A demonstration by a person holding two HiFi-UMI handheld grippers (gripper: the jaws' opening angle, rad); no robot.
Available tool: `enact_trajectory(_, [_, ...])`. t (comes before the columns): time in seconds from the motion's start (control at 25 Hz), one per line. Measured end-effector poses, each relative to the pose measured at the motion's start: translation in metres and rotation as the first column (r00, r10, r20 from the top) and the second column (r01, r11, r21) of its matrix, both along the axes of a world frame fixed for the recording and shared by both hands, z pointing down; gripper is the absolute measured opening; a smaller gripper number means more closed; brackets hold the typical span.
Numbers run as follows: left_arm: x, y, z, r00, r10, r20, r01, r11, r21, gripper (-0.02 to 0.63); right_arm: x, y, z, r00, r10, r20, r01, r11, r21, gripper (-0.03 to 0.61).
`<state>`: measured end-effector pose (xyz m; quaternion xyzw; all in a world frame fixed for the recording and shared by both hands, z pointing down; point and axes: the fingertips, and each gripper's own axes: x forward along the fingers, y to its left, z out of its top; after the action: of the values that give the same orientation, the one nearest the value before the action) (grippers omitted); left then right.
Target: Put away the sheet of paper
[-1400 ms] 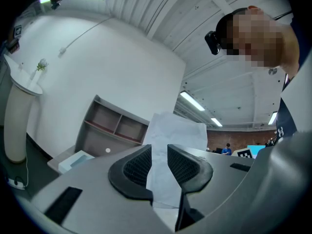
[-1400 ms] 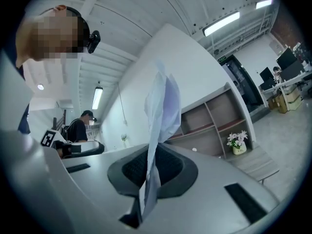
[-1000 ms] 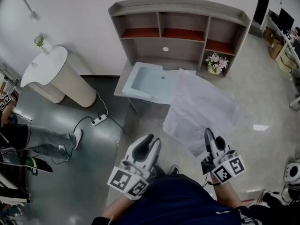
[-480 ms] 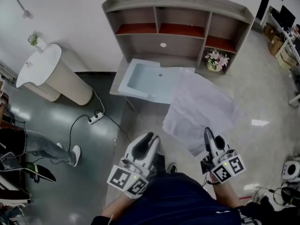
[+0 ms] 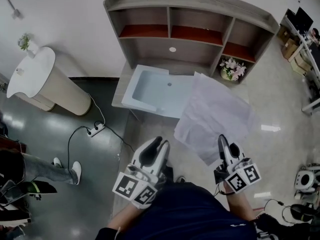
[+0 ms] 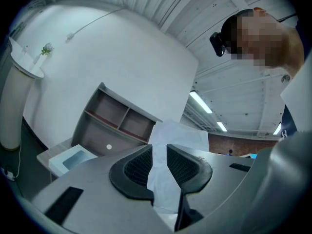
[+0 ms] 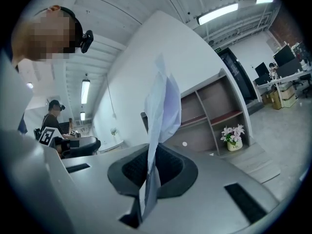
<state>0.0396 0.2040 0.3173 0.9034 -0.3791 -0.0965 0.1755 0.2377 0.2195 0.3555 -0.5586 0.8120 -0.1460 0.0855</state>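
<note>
A large, creased white sheet of paper (image 5: 215, 115) hangs in the air in front of the desk, its far edge over the desk's right part. My right gripper (image 5: 222, 143) is shut on the sheet's near corner; in the right gripper view the paper (image 7: 163, 101) rises from between the pressed pads. My left gripper (image 5: 156, 149) is held to the left of the sheet, apart from it. Its jaws are closing with a gap still between them and nothing in it. In the left gripper view the paper (image 6: 178, 133) only shows beyond that gripper (image 6: 159, 151).
A grey desk carries a shelf unit (image 5: 190, 19) with red-lined compartments, a pale blue tray (image 5: 157, 91) and a flower pot (image 5: 231, 69). A white rounded stand (image 5: 35, 76) is at the left, with a power strip (image 5: 94, 130) and cable on the floor. A person's legs (image 5: 30, 166) are at the far left.
The person's legs at the left have moved further left and down. Both grippers hold about the same place, and the sheet stays in the right one.
</note>
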Motion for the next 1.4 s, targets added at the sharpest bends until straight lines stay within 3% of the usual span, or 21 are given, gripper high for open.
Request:
enact_trajectory(0.64, [-0.085, -0.126, 0.020, 0.996, 0.011, -0.090, -0.018, 0.997, -0.076, 0.098, -0.057, -0.115, 0.012, 0.993, 0.081, -0.082, -0.090, 0.989, -0.114, 0.015])
enact_trajectory(0.92, [-0.116, -0.154, 0.030, 0.996, -0.008, -0.091, -0.002, 0.993, -0.114, 0.098, -0.079, -0.145, 0.025, 0.993, 0.084, -0.085, -0.096, 0.983, -0.157, 0.015])
enact_trajectory(1.4, [-0.133, -0.171, 0.038, 0.994, -0.076, -0.074, 0.066, 0.989, -0.131, 0.098, -0.088, -0.187, 0.058, 0.998, 0.038, -0.051, -0.048, 0.977, -0.206, 0.015])
